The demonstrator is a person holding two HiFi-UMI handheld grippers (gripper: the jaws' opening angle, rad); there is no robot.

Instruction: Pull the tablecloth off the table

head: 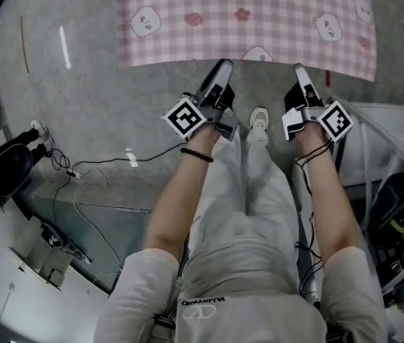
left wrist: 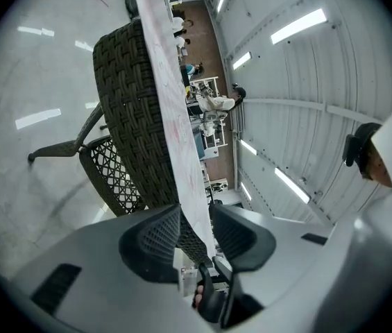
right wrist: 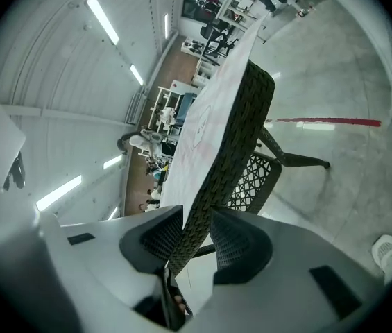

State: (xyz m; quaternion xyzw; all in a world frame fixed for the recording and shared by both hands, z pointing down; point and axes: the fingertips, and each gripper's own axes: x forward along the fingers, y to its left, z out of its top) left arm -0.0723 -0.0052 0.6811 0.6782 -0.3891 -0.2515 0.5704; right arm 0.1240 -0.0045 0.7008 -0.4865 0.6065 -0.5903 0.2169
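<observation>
A pink checked tablecloth (head: 244,20) with cartoon prints covers the table at the top of the head view. Its near edge runs just in front of both grippers. My left gripper (head: 223,66) reaches that edge left of centre, and my right gripper (head: 300,68) reaches it right of centre. In the left gripper view the cloth (left wrist: 175,116) shows edge-on over the woven table rim (left wrist: 130,109), running into the gap of the open left gripper (left wrist: 196,231). In the right gripper view the rim (right wrist: 234,144) and the cloth (right wrist: 206,116) pass between the open jaws of the right gripper (right wrist: 194,231).
The person stands close to the table, one shoe (head: 259,123) between the grippers. Cables (head: 94,170) trail over the grey floor at left. White equipment (head: 23,263) stands at lower left and a metal frame (head: 387,163) at right. Table legs (right wrist: 296,159) show under the rim.
</observation>
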